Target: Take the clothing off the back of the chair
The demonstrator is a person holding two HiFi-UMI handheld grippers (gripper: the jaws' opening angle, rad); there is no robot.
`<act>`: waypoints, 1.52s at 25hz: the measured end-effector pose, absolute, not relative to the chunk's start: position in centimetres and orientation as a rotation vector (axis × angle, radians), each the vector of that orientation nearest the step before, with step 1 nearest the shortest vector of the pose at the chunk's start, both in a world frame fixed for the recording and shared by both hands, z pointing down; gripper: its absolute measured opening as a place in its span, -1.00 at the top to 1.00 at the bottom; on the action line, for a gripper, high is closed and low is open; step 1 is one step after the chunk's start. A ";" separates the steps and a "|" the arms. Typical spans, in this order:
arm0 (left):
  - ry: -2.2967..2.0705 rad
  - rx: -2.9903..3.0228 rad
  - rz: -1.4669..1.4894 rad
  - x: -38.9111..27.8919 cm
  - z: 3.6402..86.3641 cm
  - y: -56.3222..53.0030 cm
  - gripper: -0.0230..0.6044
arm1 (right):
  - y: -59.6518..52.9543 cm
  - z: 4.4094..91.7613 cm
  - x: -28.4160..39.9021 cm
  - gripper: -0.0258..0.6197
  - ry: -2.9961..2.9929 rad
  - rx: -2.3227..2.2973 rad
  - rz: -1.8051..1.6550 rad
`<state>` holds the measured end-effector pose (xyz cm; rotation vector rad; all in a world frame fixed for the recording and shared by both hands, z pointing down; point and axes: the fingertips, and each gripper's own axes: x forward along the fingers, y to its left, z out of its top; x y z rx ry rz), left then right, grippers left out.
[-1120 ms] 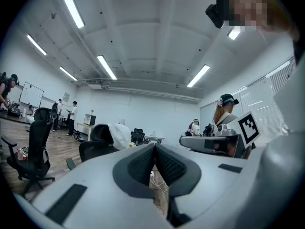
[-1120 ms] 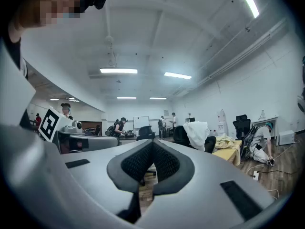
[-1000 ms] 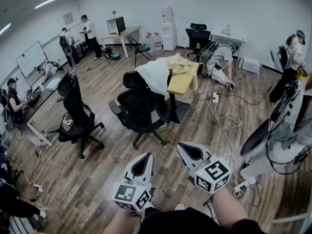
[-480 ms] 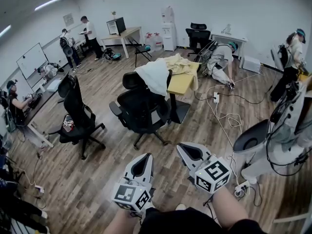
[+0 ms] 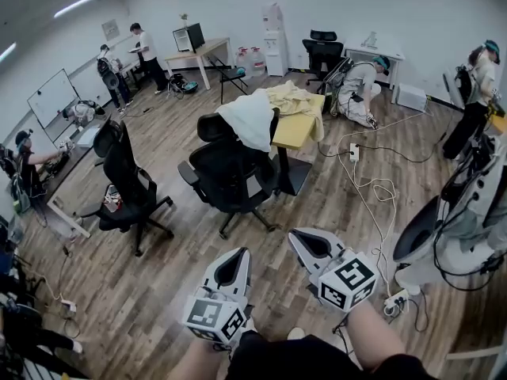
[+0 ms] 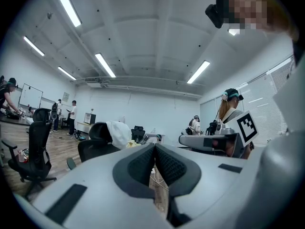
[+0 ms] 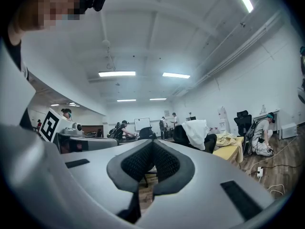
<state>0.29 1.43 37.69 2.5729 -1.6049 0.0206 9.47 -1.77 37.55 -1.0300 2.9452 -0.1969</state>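
A white garment (image 5: pixel 250 120) hangs over the back of a black office chair (image 5: pixel 228 176) in the middle of the room, beside a yellow table (image 5: pixel 295 130) with a pale yellow cloth (image 5: pixel 291 100) heaped on it. Both grippers are held low at the bottom of the head view, well short of the chair. My left gripper (image 5: pixel 230 265) is shut and empty. My right gripper (image 5: pixel 310 243) is shut and empty too. The white garment (image 6: pixel 119 133) shows far off in the left gripper view, and the same garment (image 7: pixel 196 130) in the right gripper view.
A second black chair (image 5: pixel 127 187) stands left of the draped one. White cables (image 5: pixel 372 196) and a power strip (image 5: pixel 352 152) lie on the wood floor to the right. A white machine (image 5: pixel 455 228) stands at the right edge. Several people work round the room's walls.
The grippers have kept still. The view has shifted slightly, and people in the background have moved a little.
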 end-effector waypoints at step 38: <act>-1.506 2.581 0.000 -5.1 39.4 -11.4 0.87 | -14.1 38.2 4.5 0.88 2.936 -1.138 -0.209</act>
